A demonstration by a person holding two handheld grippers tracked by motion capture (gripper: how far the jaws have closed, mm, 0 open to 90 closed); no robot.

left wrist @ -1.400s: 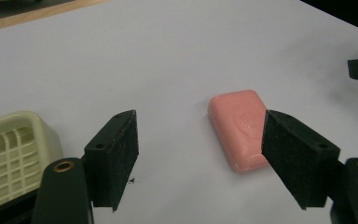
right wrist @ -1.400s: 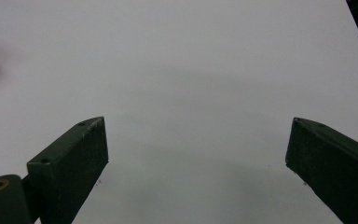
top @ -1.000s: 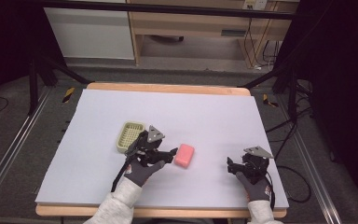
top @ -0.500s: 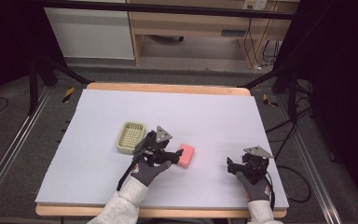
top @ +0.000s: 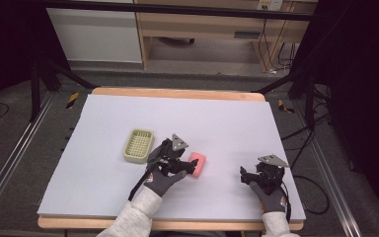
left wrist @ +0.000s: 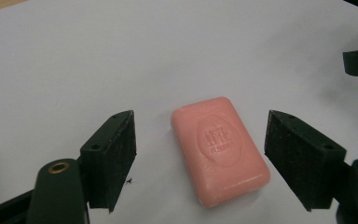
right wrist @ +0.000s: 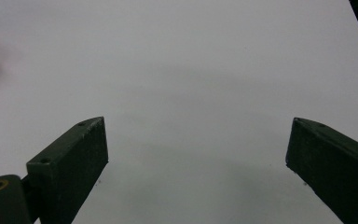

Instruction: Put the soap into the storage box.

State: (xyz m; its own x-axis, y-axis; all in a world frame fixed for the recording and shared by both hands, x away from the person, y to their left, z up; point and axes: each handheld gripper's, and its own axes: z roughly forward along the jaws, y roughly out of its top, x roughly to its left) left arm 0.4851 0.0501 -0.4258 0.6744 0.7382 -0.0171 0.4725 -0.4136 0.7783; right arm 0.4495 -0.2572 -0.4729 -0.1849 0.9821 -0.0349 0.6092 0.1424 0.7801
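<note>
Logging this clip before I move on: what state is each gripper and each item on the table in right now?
Left gripper: open, jaws either side of the soap, not touching it.
Right gripper: open, empty, over bare table.
Pink soap bar: lying flat, embossed face up.
Soap dish: empty, left of the soap.

A big table has a flat white top with a brown wood edge. A pink soap bar lies flat on it, a bit toward 6 o'clock from the middle. A small light green tray with a grid bottom sits near the soap, at its 10 o'clock. They do not touch.
</note>
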